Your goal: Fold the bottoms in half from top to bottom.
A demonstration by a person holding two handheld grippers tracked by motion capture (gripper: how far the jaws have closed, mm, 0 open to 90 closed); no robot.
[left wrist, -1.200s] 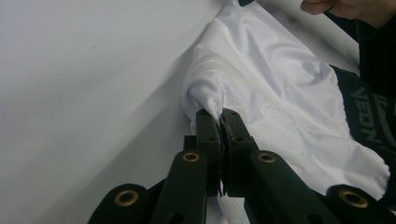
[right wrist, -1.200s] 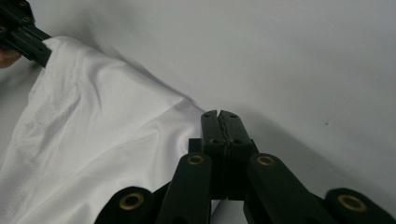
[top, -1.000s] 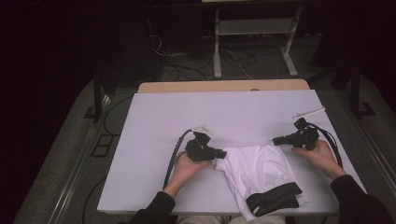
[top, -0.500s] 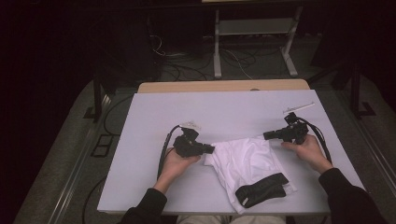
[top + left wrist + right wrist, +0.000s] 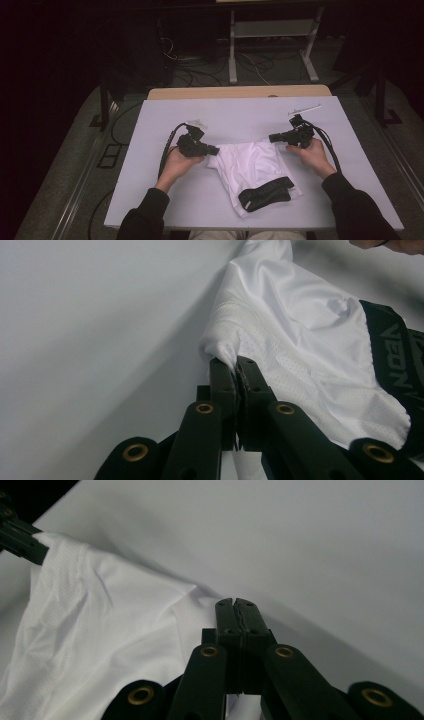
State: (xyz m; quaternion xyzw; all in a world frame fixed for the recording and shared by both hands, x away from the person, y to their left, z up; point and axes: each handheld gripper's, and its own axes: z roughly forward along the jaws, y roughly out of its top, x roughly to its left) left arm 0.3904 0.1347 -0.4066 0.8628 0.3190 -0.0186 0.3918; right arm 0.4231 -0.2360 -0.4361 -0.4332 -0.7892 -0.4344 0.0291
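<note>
White garment [image 5: 252, 162] dragged farther up the table.

A large white rectangular table top [image 5: 150, 170] is seen, with a light wooden board [image 5: 240, 92] set along its far edge. A small slim pale strip [image 5: 303, 108] is laid near the far right corner of the white surface. Beyond the table, a grey metal stand [image 5: 270, 35] is placed on the dark floor, and black cables [image 5: 200, 70] are strewn beside it.
</note>
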